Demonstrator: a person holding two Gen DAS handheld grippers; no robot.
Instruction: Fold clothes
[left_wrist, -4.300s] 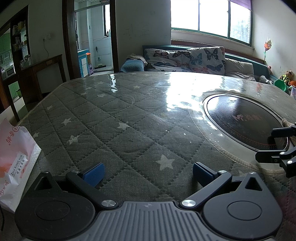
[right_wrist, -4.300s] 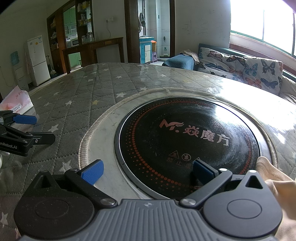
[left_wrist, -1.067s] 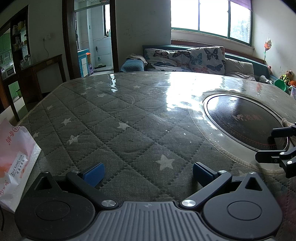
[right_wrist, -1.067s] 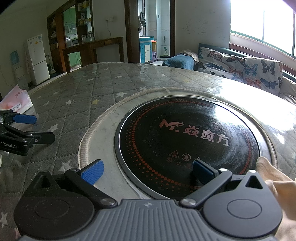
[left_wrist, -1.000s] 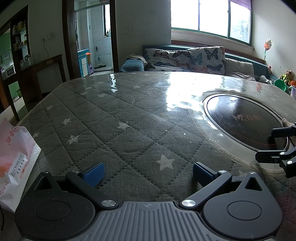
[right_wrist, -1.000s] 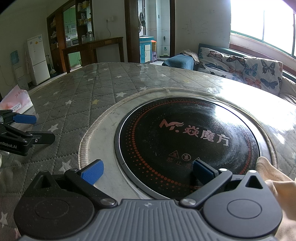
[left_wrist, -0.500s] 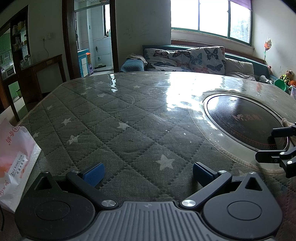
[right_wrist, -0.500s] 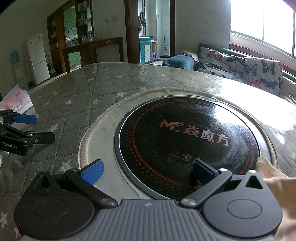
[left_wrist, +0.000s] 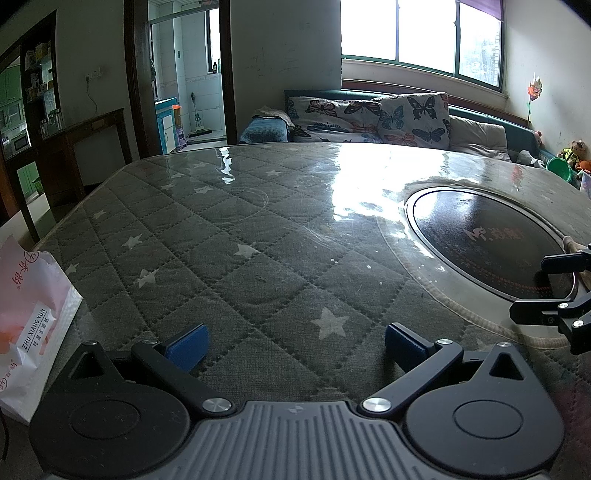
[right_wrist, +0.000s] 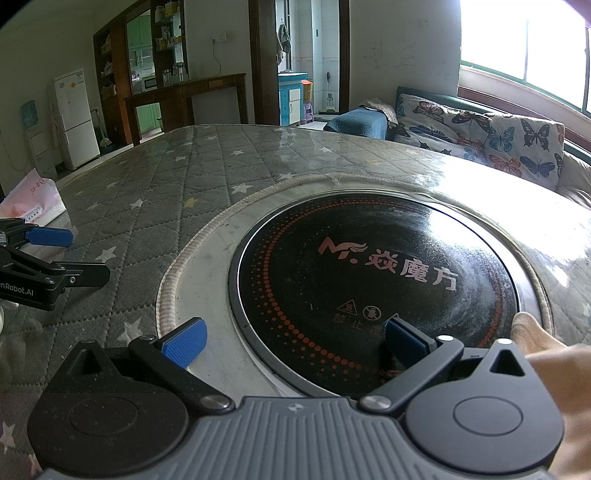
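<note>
My left gripper (left_wrist: 293, 341) is open and empty, low over the grey star-quilted table cover (left_wrist: 221, 258). My right gripper (right_wrist: 293, 338) is open and empty, over the near edge of the round black induction hob (right_wrist: 373, 280) set in the table. A beige cloth (right_wrist: 543, 354) lies at the right edge of the right wrist view, just right of my right gripper; only a part of it shows. Each gripper shows in the other's view: the right one in the left wrist view (left_wrist: 554, 288), the left one in the right wrist view (right_wrist: 62, 254).
A white and pink paper bag (left_wrist: 29, 332) stands at the table's left edge. A braided rope ring (right_wrist: 192, 254) surrounds the hob. A butterfly-print sofa (left_wrist: 369, 118) stands behind the table. A wooden counter (right_wrist: 192, 99) and a fridge (right_wrist: 75, 118) are at the far left.
</note>
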